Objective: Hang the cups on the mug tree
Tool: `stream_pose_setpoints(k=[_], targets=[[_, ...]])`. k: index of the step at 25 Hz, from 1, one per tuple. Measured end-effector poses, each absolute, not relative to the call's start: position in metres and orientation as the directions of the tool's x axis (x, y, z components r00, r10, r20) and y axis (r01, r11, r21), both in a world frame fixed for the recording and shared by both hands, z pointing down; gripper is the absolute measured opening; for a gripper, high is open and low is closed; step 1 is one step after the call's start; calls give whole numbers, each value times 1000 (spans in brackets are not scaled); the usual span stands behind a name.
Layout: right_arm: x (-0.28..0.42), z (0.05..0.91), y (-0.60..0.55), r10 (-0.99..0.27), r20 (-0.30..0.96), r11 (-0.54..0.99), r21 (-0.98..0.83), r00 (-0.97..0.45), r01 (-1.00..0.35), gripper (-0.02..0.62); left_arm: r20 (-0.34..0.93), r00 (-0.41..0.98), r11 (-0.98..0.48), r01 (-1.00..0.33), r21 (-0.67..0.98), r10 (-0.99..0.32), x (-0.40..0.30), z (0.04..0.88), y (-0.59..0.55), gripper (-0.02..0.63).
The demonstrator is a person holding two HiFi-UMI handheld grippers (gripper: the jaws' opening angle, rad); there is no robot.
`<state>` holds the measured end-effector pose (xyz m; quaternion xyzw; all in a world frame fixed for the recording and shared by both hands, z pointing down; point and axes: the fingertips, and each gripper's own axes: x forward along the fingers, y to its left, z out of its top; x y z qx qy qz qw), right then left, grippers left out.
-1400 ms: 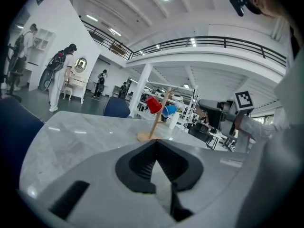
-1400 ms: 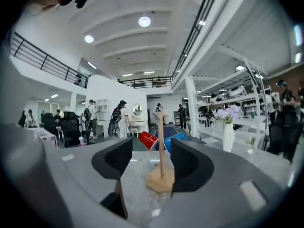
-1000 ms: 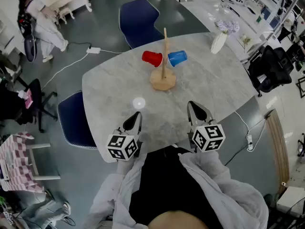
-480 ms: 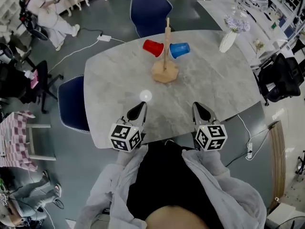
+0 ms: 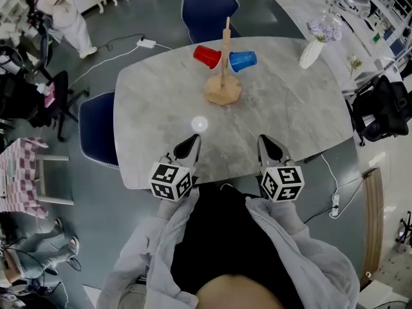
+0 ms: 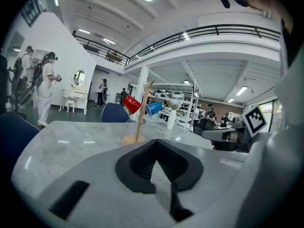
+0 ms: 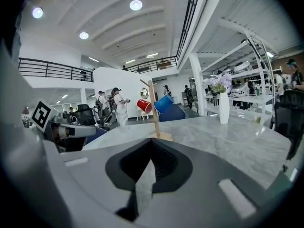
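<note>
The mug tree (image 5: 223,85) stands upright on its round wooden base in the upper middle of the head view, on the far half of the bench (image 5: 154,108). The red cup (image 5: 207,56) hangs at the left of the post and the blue cup (image 5: 243,60) at the right, both tilted and clear of the bench top. The left tongs (image 5: 194,138) and the right tongs (image 5: 263,139) sit side by side over the near edge of the bench in the lower middle of the frame. Both are closed, pad against pad, and both are well apart from the mug tree. The one mark on the surface between tongs and mug tree is a round bright reflection (image 5: 199,124) just ahead of the left tongs. A white vase (image 5: 311,51) with pale purple flowers stands near the upper right edge of the bench, well apart from the mug tree. The bench top is grey marble-patterned with rounded corners. One blue chair (image 5: 206,5) stands beyond its far edge and a second blue chair (image 5: 96,134) at its left edge. A white cable (image 5: 109,60) lies on the dark grey floor (image 5: 148,11). A person in white (image 5: 64,18) stands at the upper left. The gripper views show a large hall with a white ceiling, round lights and a railed gallery.
</note>
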<state>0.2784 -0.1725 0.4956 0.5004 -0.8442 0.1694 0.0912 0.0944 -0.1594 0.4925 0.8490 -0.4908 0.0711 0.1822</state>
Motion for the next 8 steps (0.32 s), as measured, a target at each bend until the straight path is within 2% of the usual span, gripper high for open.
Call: stream_pose_setpoints(k=[8], targets=[[276, 500, -168, -807, 325, 460, -180, -494, -870, 11, 306, 505, -451, -862, 233, -807, 99, 496, -154, 3]])
